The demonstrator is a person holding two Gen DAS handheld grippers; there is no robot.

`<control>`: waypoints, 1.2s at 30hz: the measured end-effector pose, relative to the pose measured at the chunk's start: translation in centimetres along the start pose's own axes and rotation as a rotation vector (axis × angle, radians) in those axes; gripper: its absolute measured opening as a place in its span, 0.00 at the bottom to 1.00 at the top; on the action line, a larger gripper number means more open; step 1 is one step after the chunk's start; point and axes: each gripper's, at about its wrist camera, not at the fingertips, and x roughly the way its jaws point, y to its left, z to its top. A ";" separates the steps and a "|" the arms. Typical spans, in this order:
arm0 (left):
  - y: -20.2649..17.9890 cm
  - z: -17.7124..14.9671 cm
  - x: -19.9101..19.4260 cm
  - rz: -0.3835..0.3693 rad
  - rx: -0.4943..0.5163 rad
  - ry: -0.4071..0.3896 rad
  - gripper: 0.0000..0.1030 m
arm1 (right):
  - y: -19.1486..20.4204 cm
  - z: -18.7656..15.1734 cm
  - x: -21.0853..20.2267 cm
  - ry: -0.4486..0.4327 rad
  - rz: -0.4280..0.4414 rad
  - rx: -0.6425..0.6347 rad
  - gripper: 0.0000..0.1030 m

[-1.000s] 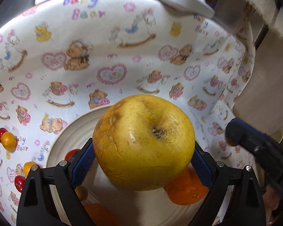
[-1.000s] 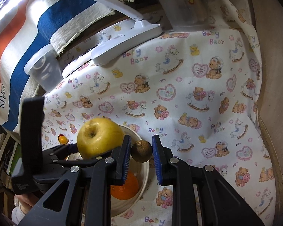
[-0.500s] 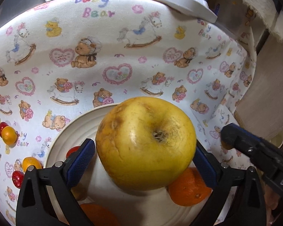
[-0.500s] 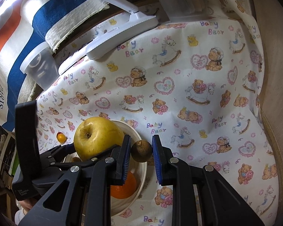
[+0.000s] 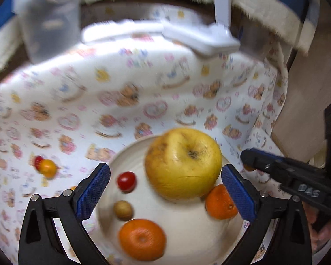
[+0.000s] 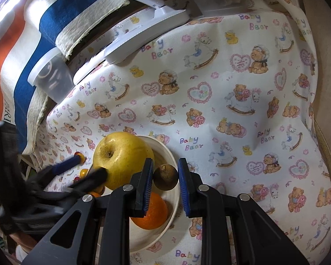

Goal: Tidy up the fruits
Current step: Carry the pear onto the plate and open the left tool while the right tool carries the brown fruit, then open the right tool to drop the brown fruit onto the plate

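Left wrist view, blurred by motion: left gripper (image 5: 165, 190) has its jaws spread wide and they have just been opening; nothing is pinched; yellow apple (image 5: 183, 162) sits in the white bowl (image 5: 187, 238) up between the two blue pads, nearer the right pad, which looks close to it though contact can't be told through the blur; left pad stands well clear; also in the bowl: cherry tomato (image 5: 126, 181) just inside the left pad, a small brown fruit (image 5: 123, 209) below it, an orange (image 5: 142, 239) at the near side, a second orange (image 5: 220, 202) tucked under the apple beside the right pad; a red and a yellow small fruit (image 5: 45, 166) lie out on the bear-print cloth (image 5: 143, 84), well left of the bowl; right gripper's black tip pokes in from the right edge.

Right wrist view, sharp: right gripper (image 6: 165, 177) is clenched on a small round brown fruit (image 6: 165, 177), both blue pads pressing its sides, held over the bowl's (image 6: 174, 190) right rim; apple (image 6: 121, 161) rests at the bowl's far left; one orange (image 6: 151, 215) shows under the left finger; left gripper (image 6: 83, 170), blurred, reaches in from the left, one finger across the apple's front, the other off to its left; a clear plastic cup (image 6: 51, 77) and white lamp base (image 6: 143, 37) stand at the cloth's far edge.
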 end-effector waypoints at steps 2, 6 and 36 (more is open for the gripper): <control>0.3 -0.2 -1.8 0.039 0.002 -0.063 0.97 | 0.3 -0.1 0.2 0.005 -0.004 -0.014 0.23; 0.5 -0.8 -4.9 0.080 0.021 -0.161 0.97 | 0.6 -0.3 0.6 0.013 -0.009 -0.030 0.23; 5.0 -7.1 -13.7 0.203 -0.012 -0.560 0.99 | 2.2 -0.8 -0.8 -0.097 -0.098 -0.098 0.23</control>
